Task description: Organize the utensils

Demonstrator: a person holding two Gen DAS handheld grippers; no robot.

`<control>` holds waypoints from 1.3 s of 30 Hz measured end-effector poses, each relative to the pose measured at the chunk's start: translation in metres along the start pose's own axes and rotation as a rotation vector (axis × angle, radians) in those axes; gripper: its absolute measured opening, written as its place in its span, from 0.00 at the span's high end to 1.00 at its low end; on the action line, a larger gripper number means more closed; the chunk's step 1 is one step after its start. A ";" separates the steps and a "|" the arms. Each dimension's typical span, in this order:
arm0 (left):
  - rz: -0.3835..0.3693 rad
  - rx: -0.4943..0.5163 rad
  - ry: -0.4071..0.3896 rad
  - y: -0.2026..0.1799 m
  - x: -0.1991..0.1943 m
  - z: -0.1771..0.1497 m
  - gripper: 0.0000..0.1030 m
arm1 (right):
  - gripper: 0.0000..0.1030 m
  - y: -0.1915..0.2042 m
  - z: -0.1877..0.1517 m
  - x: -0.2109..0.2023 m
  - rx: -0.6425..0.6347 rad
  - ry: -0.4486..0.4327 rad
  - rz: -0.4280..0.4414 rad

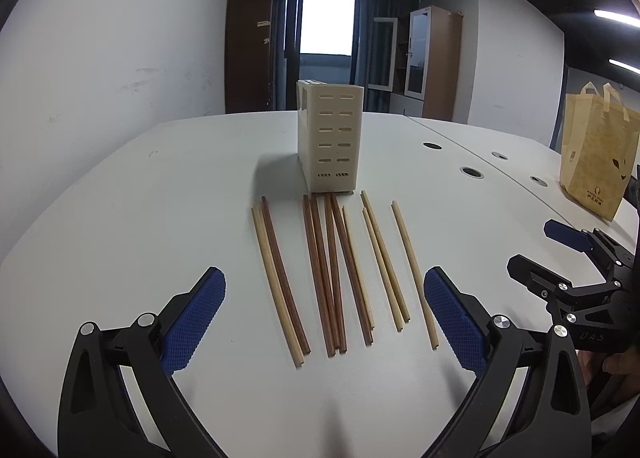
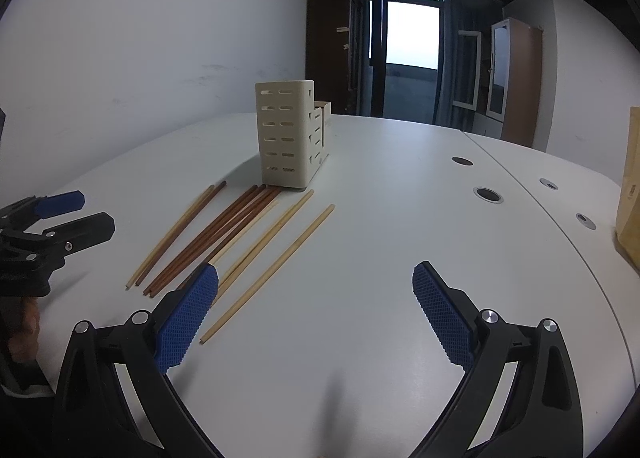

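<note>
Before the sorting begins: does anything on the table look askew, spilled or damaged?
Nothing broken or spilled. The chopsticks lie loose on the table before the upright cream holder, dark and pale ones mixed, a few crossing. Both grippers hover with jaws open, empty.

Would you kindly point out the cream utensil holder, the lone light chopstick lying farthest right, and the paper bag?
utensil holder [image 1: 335, 138]: left wrist view, on its slotted front wall.
lone light chopstick [image 1: 412, 270]: left wrist view, about mid-shaft.
paper bag [image 1: 596, 154]: left wrist view, on its front face.
</note>
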State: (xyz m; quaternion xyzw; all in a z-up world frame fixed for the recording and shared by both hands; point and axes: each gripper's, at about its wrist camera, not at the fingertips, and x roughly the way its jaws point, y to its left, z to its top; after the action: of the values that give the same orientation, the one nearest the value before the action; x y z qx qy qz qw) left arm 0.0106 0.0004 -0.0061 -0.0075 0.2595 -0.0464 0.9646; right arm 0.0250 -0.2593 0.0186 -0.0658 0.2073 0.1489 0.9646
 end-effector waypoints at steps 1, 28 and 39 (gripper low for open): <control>0.000 0.002 0.000 0.000 0.001 0.001 0.05 | 0.04 0.000 0.000 0.000 -0.001 0.000 0.000; 0.024 0.004 0.034 0.000 0.005 -0.004 0.05 | 0.04 0.000 -0.001 0.003 -0.005 0.011 -0.008; 0.038 -0.012 0.056 0.005 0.014 -0.005 0.05 | 0.04 -0.001 0.001 0.008 0.008 0.021 -0.012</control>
State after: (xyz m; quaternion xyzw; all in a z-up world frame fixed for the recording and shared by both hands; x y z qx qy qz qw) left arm 0.0208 0.0046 -0.0182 -0.0073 0.2869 -0.0269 0.9575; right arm 0.0328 -0.2576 0.0161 -0.0647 0.2179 0.1413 0.9635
